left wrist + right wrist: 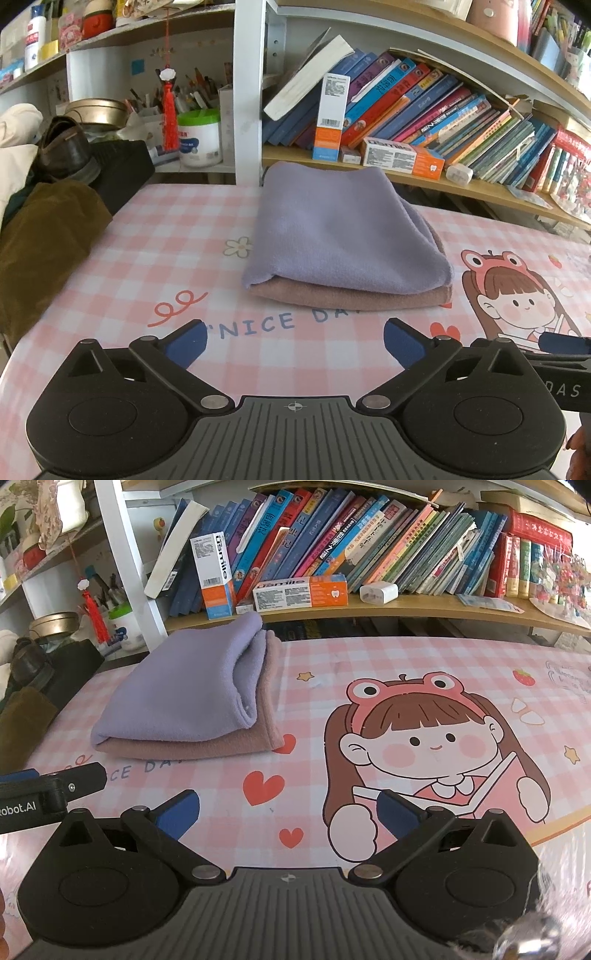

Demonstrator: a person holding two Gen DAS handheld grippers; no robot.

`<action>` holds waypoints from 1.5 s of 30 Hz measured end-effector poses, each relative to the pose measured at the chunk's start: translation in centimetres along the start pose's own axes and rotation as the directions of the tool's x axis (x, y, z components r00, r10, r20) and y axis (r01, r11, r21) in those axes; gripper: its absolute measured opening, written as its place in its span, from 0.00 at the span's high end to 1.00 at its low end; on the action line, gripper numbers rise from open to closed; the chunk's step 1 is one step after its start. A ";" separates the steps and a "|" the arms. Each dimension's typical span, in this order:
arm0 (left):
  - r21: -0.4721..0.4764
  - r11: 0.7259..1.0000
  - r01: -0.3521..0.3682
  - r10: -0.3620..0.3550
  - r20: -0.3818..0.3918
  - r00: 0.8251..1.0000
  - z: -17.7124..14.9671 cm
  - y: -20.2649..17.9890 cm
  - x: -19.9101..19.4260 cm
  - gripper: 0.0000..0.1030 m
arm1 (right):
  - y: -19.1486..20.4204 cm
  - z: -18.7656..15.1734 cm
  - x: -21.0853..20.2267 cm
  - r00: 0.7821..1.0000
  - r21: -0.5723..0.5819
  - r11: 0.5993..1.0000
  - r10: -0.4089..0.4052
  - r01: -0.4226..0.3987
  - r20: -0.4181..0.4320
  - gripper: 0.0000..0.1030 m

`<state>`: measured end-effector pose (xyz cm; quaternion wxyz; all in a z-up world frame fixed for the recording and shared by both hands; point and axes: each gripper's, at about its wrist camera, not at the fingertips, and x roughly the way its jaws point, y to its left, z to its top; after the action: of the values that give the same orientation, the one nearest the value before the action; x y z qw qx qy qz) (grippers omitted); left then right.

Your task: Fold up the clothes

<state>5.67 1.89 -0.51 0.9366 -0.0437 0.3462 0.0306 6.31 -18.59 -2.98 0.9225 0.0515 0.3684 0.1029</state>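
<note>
Left wrist view: left hand-held gripper (295, 341) spread wide, blue-padded fingers (186, 345) well apart, nothing between them. It hangs over the counter with the pink-and-white checked cartoon cover (155, 236), short of the clothes.

Folded lilac fleece garment (343, 232) lies flat on top of a folded dusty-pink fleece garment (354, 297); the two make one neat stack. Pink layer shows as a strip along the near edge and at the right corner. Stack sits toward the back of the counter, just in front of the wooden bookshelf ledge (461, 186). Near edge of the stack touches the top of the printed "NICE DAY" lettering (258, 326).

Right wrist view: right hand-held gripper (288, 812) also wide, empty, over the printed cartoon girl in a frog hat (432, 738). Same stack to the upper left, lilac garment (177, 690) on pink garment (192, 746), rolled fold edges facing right. Tip of the left hand-held gripper enters at the left margin (74, 781), near the stack's front corner but apart from it.

Surroundings: row of leaning coloured books (369, 539), white-and-orange toothpaste boxes (301, 592) on the ledge, brown corduroy cloth (48, 240) at the counter's left edge, dark leather shoe (66, 147) behind it.
</note>
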 end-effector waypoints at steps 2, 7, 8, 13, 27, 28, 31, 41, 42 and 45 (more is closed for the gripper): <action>-0.002 1.000 0.000 0.000 -0.002 1.000 0.0 0.0 0.0 0.00 | 0.0 0.0 0.0 1.000 0.001 1.000 -0.002 0.002 -0.002 0.00; -0.004 1.000 0.003 -0.003 -0.002 1.000 0.1 -0.1 0.0 0.00 | 0.0 0.0 0.0 1.000 0.003 1.000 -0.005 0.005 -0.011 0.00; -0.004 1.000 0.003 -0.003 -0.002 1.000 0.1 -0.1 0.0 0.00 | 0.0 0.0 0.1 1.000 0.003 1.000 -0.005 0.005 -0.013 0.00; -0.003 1.000 -0.001 0.001 -0.009 1.000 0.0 -0.1 0.1 0.00 | 0.1 -0.1 0.0 1.000 0.002 1.000 -0.004 0.004 -0.019 0.00; -0.010 1.000 -0.005 0.005 -0.016 1.000 0.0 -0.1 0.1 0.00 | 0.1 -0.1 0.0 1.000 0.003 1.000 -0.009 0.009 -0.024 0.00; -0.010 1.000 -0.005 0.005 -0.016 1.000 0.0 -0.1 0.1 0.00 | 0.1 -0.1 0.0 1.000 0.003 1.000 -0.009 0.009 -0.024 0.00; -0.008 1.000 -0.003 0.003 -0.018 1.000 -0.1 -0.1 0.1 0.00 | 0.1 -0.1 0.0 1.000 0.004 1.000 -0.008 0.008 -0.024 0.00; -0.009 1.000 -0.002 0.002 -0.023 1.000 -0.2 -0.1 0.0 0.00 | 0.0 -0.1 -0.1 1.000 0.009 1.000 -0.009 0.009 -0.026 0.00; -0.010 1.000 -0.002 0.001 -0.026 1.000 -0.3 -0.1 0.0 0.00 | 0.0 -0.1 -0.1 1.000 0.010 1.000 -0.009 0.009 -0.026 0.00; -0.015 1.000 -0.002 0.001 -0.031 1.000 -0.3 0.0 0.1 0.00 | 0.0 -0.2 -0.1 1.000 0.011 1.000 -0.009 0.009 -0.028 0.00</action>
<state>5.51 1.82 -0.78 0.9307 -0.0510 0.3607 0.0333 6.13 -18.56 -3.07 0.9175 0.0537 0.3818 0.0974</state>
